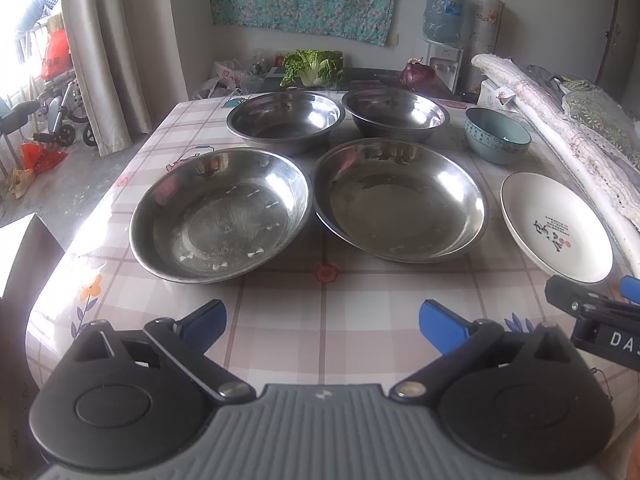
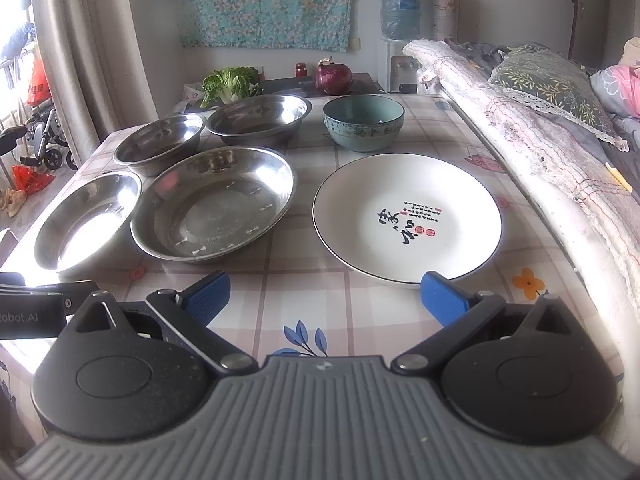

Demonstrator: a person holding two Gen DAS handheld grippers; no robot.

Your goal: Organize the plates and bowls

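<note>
Two shallow steel plates lie side by side near the front of the table: a left one (image 1: 220,216) (image 2: 86,226) and a right one (image 1: 400,200) (image 2: 214,204). Behind them stand two steel bowls, left (image 1: 285,120) (image 2: 160,142) and right (image 1: 396,114) (image 2: 258,118). A teal ceramic bowl (image 1: 497,135) (image 2: 363,121) stands at the back right. A white plate with calligraphy (image 1: 556,226) (image 2: 406,216) lies in front of it. My left gripper (image 1: 322,322) is open and empty above the front edge. My right gripper (image 2: 324,298) is open and empty just before the white plate.
The table (image 1: 280,320) has a checked floral cloth. A cabbage (image 1: 312,66), a red onion (image 2: 333,74) and a water dispenser (image 1: 442,28) are behind it. A bed with rolled bedding (image 2: 540,140) runs along the right edge. The floor drops off on the left.
</note>
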